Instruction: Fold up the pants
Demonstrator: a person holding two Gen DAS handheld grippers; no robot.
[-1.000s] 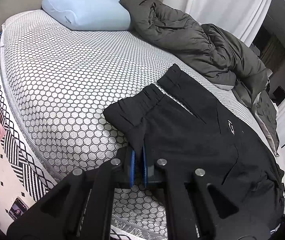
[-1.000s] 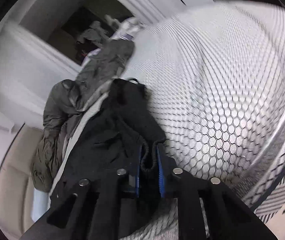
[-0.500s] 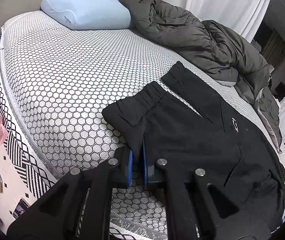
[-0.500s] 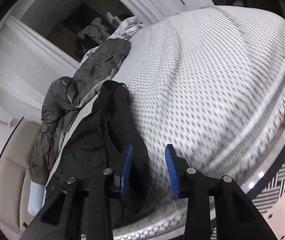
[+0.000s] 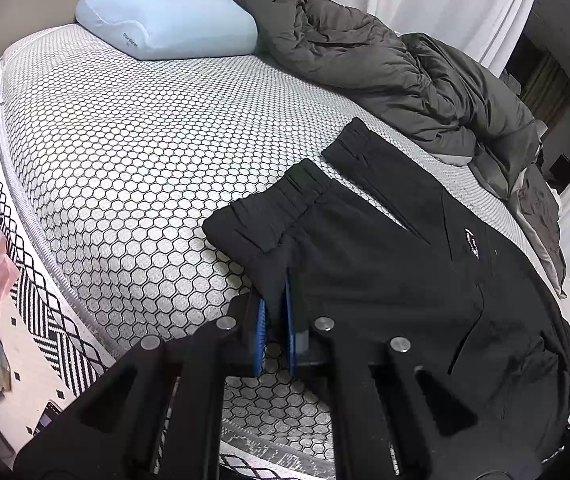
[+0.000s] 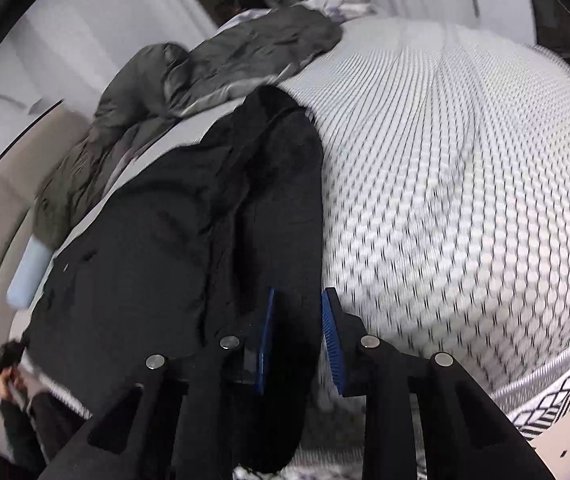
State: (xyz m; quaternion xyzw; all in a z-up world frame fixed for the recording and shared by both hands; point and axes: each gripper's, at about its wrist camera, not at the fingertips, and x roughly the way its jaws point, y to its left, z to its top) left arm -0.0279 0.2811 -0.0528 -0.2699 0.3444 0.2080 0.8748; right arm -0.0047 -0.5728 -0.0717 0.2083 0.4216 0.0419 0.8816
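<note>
At the near edge of the bed, the left tongs (image 5: 275,320) are clenched on a fold of the black pants (image 5: 385,280) just below the waistband, their blue pads pinching the cloth. The right tongs (image 6: 297,336) have just been closing, yet their blue pads stand apart; dark fabric of the pants lies between them, and whether the pads press on it cannot be told through the blur. The pants are spread flat across the mattress (image 5: 125,160), waistband toward the left tongs, legs running toward the far side of the bed. Beyond the pants a crumpled grey duvet (image 5: 385,60) is heaped along the far edge, touching a pale blue pillow (image 5: 173,20) at the head. The mattress cover carries a black honeycomb print. In the right wrist view a hand (image 6: 7,380) shows at the lower left.
</note>
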